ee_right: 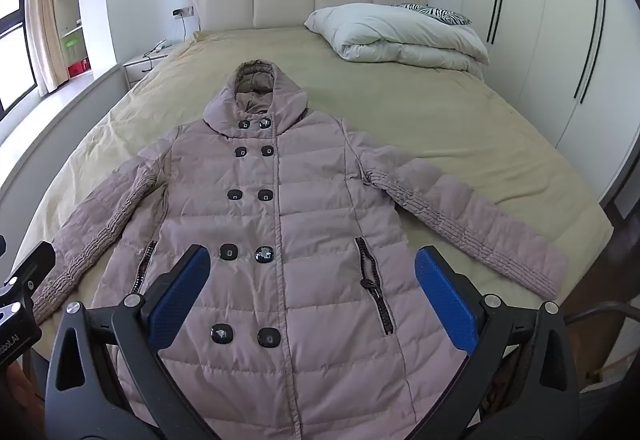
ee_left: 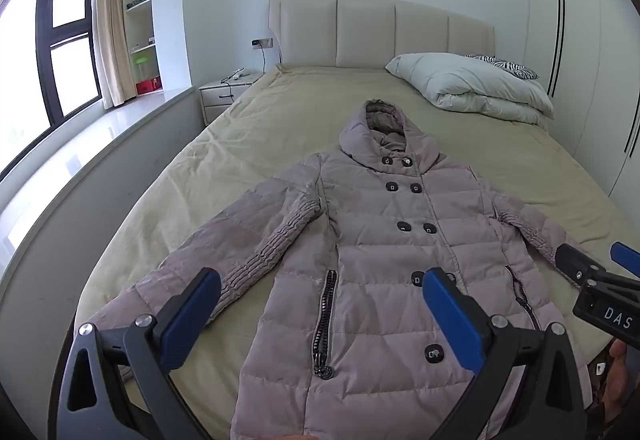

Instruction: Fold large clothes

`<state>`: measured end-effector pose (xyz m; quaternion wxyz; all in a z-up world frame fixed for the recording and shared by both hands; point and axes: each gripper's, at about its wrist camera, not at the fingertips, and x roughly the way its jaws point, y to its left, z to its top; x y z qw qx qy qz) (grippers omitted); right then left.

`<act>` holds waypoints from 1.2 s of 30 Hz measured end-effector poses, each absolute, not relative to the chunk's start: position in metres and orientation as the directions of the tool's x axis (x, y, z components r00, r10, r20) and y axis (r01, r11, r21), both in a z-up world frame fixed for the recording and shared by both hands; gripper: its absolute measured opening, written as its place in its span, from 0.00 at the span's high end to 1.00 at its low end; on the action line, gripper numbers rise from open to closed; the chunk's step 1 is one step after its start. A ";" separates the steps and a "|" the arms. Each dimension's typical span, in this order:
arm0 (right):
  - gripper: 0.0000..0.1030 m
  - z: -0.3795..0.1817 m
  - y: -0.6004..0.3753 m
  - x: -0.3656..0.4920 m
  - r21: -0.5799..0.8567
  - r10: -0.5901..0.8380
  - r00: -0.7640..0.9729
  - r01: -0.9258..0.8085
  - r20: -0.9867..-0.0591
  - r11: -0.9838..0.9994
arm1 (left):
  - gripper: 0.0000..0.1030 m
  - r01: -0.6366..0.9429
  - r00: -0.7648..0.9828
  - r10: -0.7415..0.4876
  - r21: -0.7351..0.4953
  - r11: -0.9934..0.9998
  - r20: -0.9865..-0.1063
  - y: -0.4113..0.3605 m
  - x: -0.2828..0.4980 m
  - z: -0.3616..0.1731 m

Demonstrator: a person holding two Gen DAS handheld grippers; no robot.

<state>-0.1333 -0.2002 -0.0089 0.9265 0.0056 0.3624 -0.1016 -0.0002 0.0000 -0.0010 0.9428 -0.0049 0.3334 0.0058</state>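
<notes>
Left tongs (ee_left: 320, 314), right tongs (ee_right: 312, 292) gaping, empty, above coat (ee_right: 280, 220) (buttoned, sleeves spread) on bed (ee_right: 440, 128).

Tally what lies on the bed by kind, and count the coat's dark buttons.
Mauve quilted hooded coat: 1
White folded duvet: 1
Zebra-striped pillow: 1
Total on the beige-sheeted bed: 3
Dark buttons on the coat: 10, in 5 pairs

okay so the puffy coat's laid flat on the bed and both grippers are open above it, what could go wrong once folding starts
1. The coat is thick and quilted; a fold may spring back open.
2. The left gripper and right gripper hover close together over the lower front and might bump.
3. The pads could catch a pocket zipper.
</notes>
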 end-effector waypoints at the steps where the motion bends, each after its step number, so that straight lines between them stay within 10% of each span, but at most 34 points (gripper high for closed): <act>1: 0.00 -0.009 -0.200 -0.133 -0.062 -0.184 0.718 0.193 -0.672 0.979 | 0.00 -0.014 0.776 0.008 -0.004 1.000 -0.630 0.000 0.000 -0.001; 36: 0.00 -0.013 -0.198 -0.133 -0.057 -0.179 0.709 0.193 -0.682 0.980 | 0.00 -0.015 0.766 0.011 -0.001 1.000 -0.643 -0.001 0.001 -0.012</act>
